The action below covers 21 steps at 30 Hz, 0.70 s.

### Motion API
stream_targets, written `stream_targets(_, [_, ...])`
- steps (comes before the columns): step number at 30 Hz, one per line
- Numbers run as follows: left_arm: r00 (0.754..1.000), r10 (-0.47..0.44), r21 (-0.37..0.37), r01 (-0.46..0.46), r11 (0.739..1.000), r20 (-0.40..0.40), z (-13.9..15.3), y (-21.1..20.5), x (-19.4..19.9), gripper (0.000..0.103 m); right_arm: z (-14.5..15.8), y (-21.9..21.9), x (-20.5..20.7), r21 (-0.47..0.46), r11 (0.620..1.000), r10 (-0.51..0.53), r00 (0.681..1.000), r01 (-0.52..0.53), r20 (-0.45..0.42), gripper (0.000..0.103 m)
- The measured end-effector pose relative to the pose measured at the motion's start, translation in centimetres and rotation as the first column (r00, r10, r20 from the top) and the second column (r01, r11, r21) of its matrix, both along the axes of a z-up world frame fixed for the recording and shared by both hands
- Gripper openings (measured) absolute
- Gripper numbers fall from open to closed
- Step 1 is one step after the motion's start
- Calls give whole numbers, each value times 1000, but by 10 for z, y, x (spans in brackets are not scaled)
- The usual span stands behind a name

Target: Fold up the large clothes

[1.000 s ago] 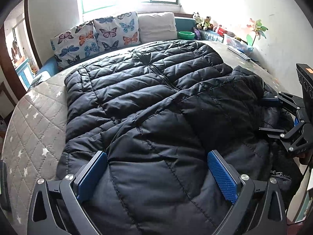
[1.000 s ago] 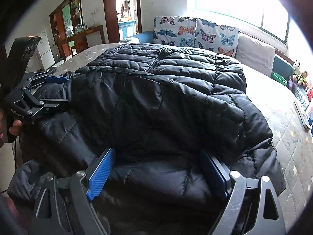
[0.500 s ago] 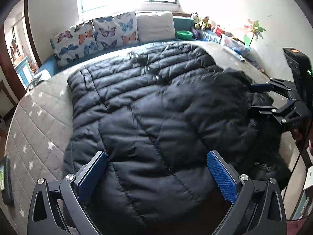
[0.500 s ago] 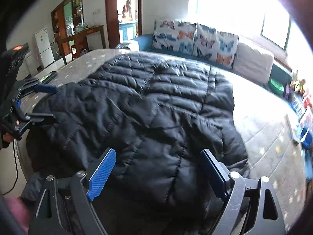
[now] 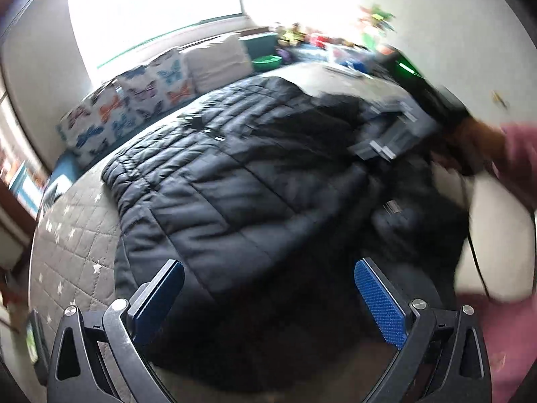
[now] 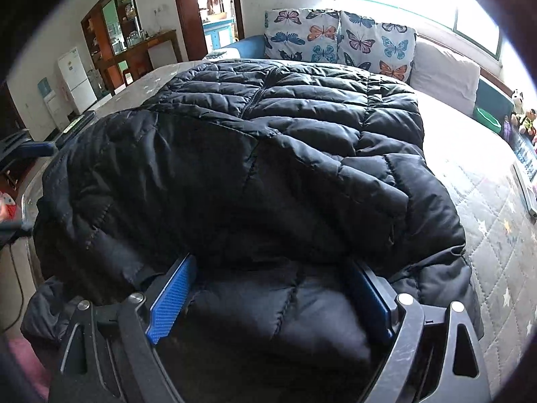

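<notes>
black puffer jacket (image 6: 268, 154): soft, bulky, slippery; best pinched at hem. left gripper (image 5: 268, 302) and right gripper (image 6: 272, 302) spread wide, seemingly empty.

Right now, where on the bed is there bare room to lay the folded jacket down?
Bare quilted mattress lies to the right of the black puffer jacket, out to the clutter along the wall. A second strip lies to its left. The head end is crowded with butterfly pillows.
</notes>
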<state>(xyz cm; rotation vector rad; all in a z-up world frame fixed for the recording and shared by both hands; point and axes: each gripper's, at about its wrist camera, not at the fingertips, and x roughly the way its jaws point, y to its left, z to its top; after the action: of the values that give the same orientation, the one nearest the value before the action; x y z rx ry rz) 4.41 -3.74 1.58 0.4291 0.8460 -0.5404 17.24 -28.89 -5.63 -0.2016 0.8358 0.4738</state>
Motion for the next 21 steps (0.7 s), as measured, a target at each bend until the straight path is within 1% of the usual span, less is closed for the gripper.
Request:
stream_targets(4, [996, -87, 77, 86, 993, 18, -13, -1, -39, 103, -1, -1, -2, 7, 1000, -2, 1000, 2, 13, 98])
stream_targets(9, [982, -185, 124, 179, 976, 35, -36, -11, -67, 103, -2, -1, -1, 9, 1000, 1, 1000, -1, 14, 98])
stream_targets(13, [962, -269, 181, 257, 949, 49, -56, -33, -76, 103, -2, -2, 0, 8, 1000, 1, 1000, -2, 14, 98])
stream_targets(16, [945, -319, 218, 296, 930, 74, -68, -50, -82, 102, -2, -1, -1, 7, 1000, 1, 1000, -1, 16, 98])
stream_targets(17, [939, -334, 225, 310, 924, 79, -71, -55, -83, 101, -2, -2, 0, 8, 1000, 1, 1000, -1, 14, 98])
stream_targets(18, [934, -345, 231, 319, 919, 87, -73, -59, -84, 96, -2, -2, 0, 8, 1000, 1, 1000, -1, 14, 98])
stream_targets(20, [924, -364, 234, 330, 914, 120, -74, -65, -86, 90, -2, -2, 0, 8, 1000, 2, 1000, -2, 15, 98])
stream_targets(21, [920, -370, 229, 336, 914, 129, -74, -68, -86, 75, -2, -2, 0, 9, 1000, 2, 1000, -2, 16, 98])
